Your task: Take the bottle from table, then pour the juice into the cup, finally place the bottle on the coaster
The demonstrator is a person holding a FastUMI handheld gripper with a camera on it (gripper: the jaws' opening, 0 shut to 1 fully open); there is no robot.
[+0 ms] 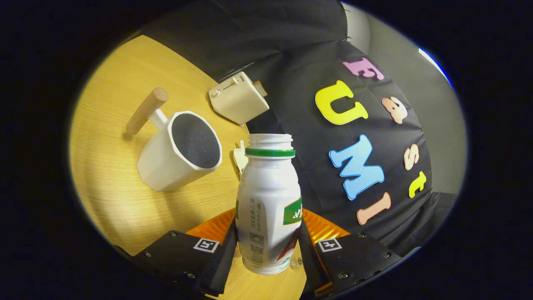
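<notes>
A white bottle (268, 200) with a green neck ring and no cap sits between my fingers, and my gripper (268, 250) is shut on its lower body. Both fingers press its sides. The view is rolled, so the table (108, 196) slants and the bottle leans relative to it. A white cup (166, 166) with a wooden handle (146, 110) and a dark inside stands beyond my left finger, its mouth left of the bottle's mouth. An orange ribbed coaster (212, 228) lies just behind the bottle's base, showing on both sides of it.
A cream toaster (239, 98) stands at the table's far edge beyond the cup. A small white object (239, 158) peeks out beside the bottle's neck. The black cloth wall hangs close behind the table's far edge.
</notes>
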